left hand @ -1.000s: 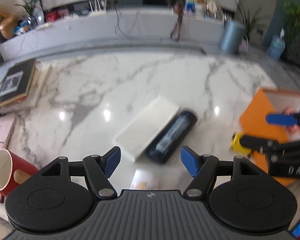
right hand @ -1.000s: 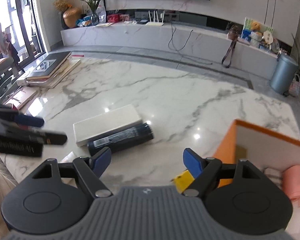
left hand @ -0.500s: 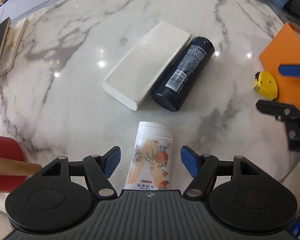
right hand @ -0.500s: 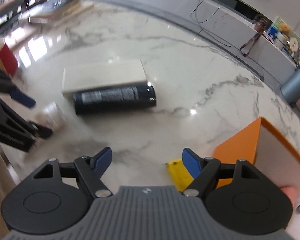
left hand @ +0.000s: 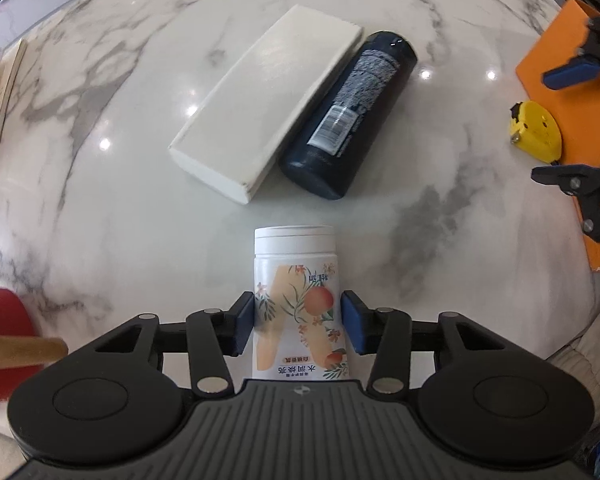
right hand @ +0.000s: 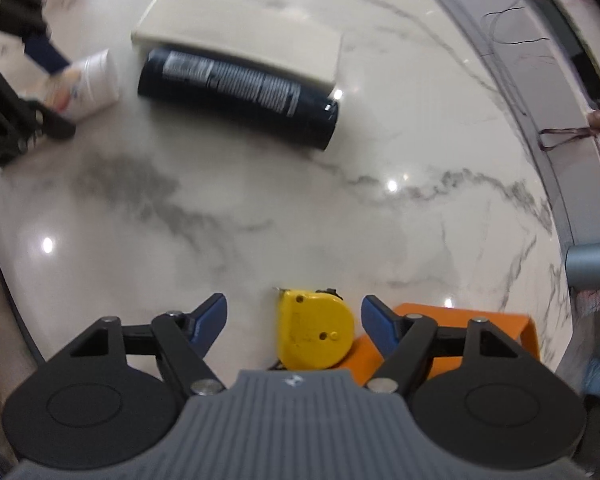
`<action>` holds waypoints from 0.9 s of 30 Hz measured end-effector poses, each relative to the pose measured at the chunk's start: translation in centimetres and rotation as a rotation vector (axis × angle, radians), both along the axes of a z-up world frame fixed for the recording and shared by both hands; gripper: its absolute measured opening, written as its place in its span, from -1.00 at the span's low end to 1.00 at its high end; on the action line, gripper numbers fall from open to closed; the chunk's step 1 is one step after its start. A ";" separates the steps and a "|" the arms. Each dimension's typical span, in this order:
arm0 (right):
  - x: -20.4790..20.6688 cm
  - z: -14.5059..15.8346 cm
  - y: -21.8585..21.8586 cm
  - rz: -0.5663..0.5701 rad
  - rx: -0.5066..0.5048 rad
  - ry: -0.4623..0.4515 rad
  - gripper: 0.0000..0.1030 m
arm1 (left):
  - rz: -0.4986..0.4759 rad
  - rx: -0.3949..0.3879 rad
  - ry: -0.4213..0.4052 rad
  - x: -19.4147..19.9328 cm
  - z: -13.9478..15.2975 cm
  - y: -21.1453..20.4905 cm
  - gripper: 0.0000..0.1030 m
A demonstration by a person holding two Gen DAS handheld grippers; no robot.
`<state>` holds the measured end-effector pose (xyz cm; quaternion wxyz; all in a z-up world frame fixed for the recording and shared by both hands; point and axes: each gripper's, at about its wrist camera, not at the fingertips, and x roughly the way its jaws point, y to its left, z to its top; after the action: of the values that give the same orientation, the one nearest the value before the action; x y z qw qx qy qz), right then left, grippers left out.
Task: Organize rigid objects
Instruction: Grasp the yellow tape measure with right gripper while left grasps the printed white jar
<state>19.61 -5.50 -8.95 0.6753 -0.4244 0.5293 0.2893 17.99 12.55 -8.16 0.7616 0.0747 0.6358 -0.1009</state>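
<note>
Your left gripper (left hand: 298,322) has its jaws pressed against both sides of the white floral bottle (left hand: 296,300), lying on the marble desk (left hand: 120,220) with its cap pointing away from you, long axis running along the fingers (a grip across the narrow width, so it shouldn't roll). Your right gripper (right hand: 294,318) holds its jaws spread wide around the yellow tape measure (right hand: 314,332), not touching it, just beside the orange box (right hand: 460,320). Farther out, the dark cylindrical bottle (left hand: 348,116) lies flush along the white rectangular box (left hand: 266,100).

bright daylight, glare spots on marble table (left hand: 100,208), fisheye-bent edges, blurred right view
</note>
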 end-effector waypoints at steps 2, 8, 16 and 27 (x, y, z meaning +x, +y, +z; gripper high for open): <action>0.5 -0.4 0.2 0.010 -0.028 0.022 0.43 | -0.019 0.000 -0.008 0.1 0.0 -0.5 0.03; 2.0 -2.1 0.2 0.014 -0.124 0.084 0.43 | -0.073 -0.016 -0.041 0.3 0.2 -1.8 0.02; 3.9 -3.3 0.1 0.000 -0.172 0.175 0.43 | -0.104 -0.036 -0.061 0.1 0.1 -2.3 0.03; 4.6 -2.4 -0.5 -0.077 -0.028 0.255 -0.01 | -0.097 -0.059 -0.083 -0.4 0.3 -1.7 0.04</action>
<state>24.17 -5.98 -11.33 0.6071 -0.3729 0.6308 0.3073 17.60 10.82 -7.82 0.7833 0.0870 0.5961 -0.1534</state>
